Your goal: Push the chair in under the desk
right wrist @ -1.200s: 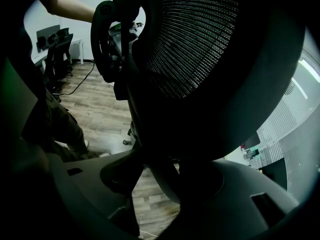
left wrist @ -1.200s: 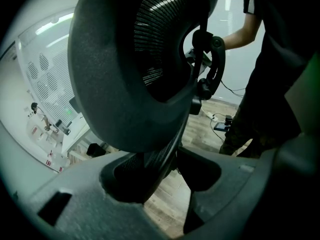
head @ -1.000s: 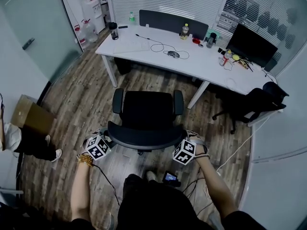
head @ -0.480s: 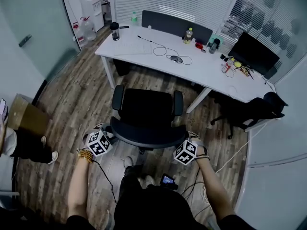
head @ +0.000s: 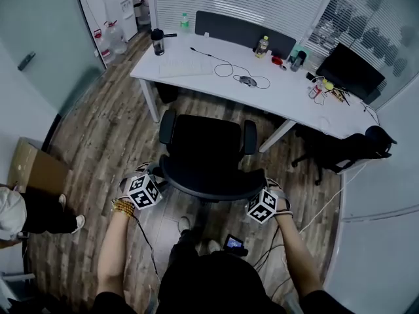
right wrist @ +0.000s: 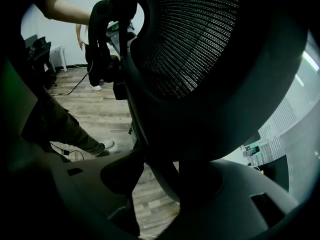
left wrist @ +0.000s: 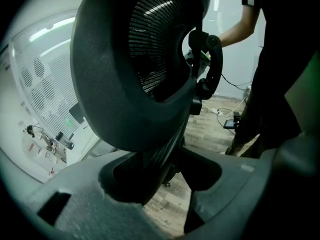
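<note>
A black mesh office chair (head: 204,150) stands on the wood floor facing the white desk (head: 278,95), a short way in front of it. My left gripper (head: 157,179) holds the left end of the backrest's top rim (left wrist: 127,79), and the rim runs between its jaws. My right gripper (head: 256,191) is shut on the right end of the same backrest (right wrist: 215,69). In the left gripper view my left gripper (left wrist: 161,183) has the frame edge between its jaws. The right gripper view shows my right gripper (right wrist: 159,180) the same way.
A second black chair (head: 347,150) stands at the desk's right end, by a monitor (head: 350,70). Bottles, a mouse and cables lie on the desk. A cardboard box (head: 36,170) and a crouching person (head: 23,211) are at the left. Cables trail on the floor at right.
The chair has rolled a little toward the desk with both grippers still on its backrest. The person holding them has stepped along behind it.
</note>
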`<state>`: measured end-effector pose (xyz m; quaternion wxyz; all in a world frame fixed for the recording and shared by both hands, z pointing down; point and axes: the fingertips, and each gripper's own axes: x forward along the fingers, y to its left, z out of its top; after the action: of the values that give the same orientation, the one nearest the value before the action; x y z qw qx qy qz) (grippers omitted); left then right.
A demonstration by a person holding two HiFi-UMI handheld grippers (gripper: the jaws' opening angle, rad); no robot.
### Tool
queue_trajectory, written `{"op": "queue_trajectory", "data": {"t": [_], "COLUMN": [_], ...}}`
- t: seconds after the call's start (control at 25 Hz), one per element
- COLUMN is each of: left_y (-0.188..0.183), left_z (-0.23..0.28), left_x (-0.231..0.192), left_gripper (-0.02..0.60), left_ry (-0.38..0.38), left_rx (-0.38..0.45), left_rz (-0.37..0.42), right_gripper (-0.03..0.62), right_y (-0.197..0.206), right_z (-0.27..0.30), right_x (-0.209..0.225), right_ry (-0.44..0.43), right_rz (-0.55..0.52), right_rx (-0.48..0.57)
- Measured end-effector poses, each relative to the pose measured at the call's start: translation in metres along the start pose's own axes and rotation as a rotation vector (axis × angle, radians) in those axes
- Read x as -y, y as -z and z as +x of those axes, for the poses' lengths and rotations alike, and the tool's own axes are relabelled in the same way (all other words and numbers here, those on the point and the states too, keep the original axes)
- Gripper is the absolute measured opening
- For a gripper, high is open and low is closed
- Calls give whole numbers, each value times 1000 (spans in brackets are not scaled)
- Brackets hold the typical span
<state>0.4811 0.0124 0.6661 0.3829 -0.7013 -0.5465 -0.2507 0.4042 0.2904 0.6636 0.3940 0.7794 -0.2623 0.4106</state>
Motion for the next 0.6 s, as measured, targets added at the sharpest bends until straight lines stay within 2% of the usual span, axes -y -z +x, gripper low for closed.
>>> {"op": "queue_trajectory", "data": {"t": [0.6], "left_y": [26], "left_z": [12], "left_x": [-88], "left_gripper": [242], "left_ry": [27], "left_rx": [7], "left_rz": [57], "right_gripper": [221], "right_y": [-57], "right_z": [38], "right_x": [28], "right_ry": [17], "right_rz": [75], "right_rx": [-33]}}
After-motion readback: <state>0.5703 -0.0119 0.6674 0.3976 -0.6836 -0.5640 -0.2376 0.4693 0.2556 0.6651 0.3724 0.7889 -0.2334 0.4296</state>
